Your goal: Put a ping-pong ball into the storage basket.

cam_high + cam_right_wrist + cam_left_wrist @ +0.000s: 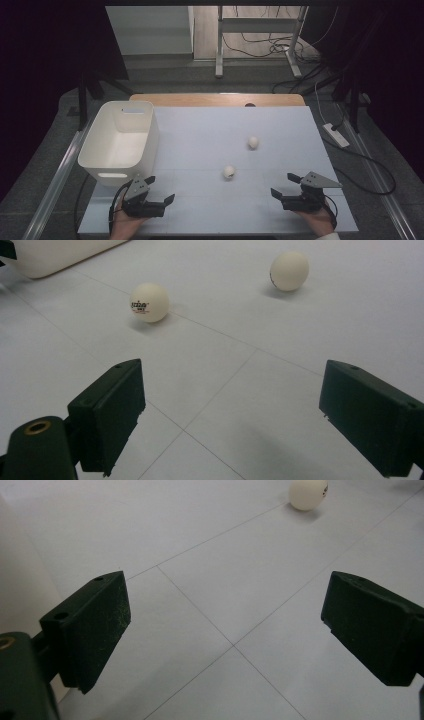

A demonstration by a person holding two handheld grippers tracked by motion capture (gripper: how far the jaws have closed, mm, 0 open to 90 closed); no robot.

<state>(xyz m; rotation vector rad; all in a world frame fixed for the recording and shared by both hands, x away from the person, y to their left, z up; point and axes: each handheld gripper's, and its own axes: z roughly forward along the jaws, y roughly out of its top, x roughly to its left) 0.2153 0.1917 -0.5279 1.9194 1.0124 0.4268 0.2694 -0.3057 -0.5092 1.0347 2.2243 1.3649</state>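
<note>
Two white balls are lying mid-counter: near ball (pixel 229 172), far ball (pixel 253 142) at its 1 o'clock. One bin (pixel 120 140) is sitting at 9 o'clock. Left gripper (pixel 159 190) and right gripper (pixel 282 185) are holding jaws wide, empty. The far ball's print is unreadable.

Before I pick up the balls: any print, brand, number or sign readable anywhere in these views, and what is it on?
Near ball: a dark logo with a small red line under it, too small and blurred to read.
Far ball: a dark mark at its left edge, turned away, unreadable.
White bin: no lettering visible.
Table: thin grid lines, no text.
Left gripper and right gripper: no markings legible.
</note>
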